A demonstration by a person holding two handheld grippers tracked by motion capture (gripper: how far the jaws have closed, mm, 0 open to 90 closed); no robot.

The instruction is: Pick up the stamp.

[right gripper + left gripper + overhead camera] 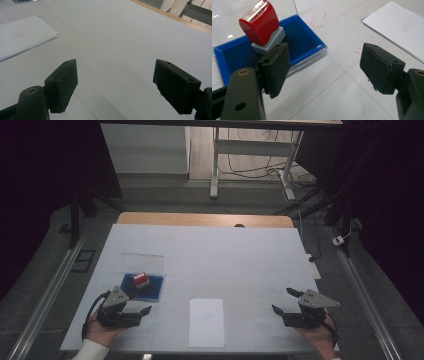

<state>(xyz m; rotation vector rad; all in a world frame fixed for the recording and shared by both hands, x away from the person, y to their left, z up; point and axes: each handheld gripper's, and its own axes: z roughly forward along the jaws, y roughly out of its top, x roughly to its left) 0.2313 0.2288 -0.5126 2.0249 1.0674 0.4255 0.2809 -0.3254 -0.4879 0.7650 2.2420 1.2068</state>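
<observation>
A red stamp [141,280] with a grey base stands tilted on a blue ink pad [150,287] at the table's left; the left gripper view shows the stamp [262,25] on the ink pad [304,42] just beyond my left jaw. My left gripper [142,306] is open near the front left, a little in front of the pad, with nothing between its jaws [324,67]. A stack of white paper [206,322] lies at the front centre. My right gripper [285,301] stands open over bare table at the front right [115,82].
A clear lid [143,263] lies flat behind the ink pad. The white table top [215,255] has a wooden far edge [205,219]. Beyond it stand a desk frame [250,150] and floor cables. The paper stack [22,37] lies left of my right jaws.
</observation>
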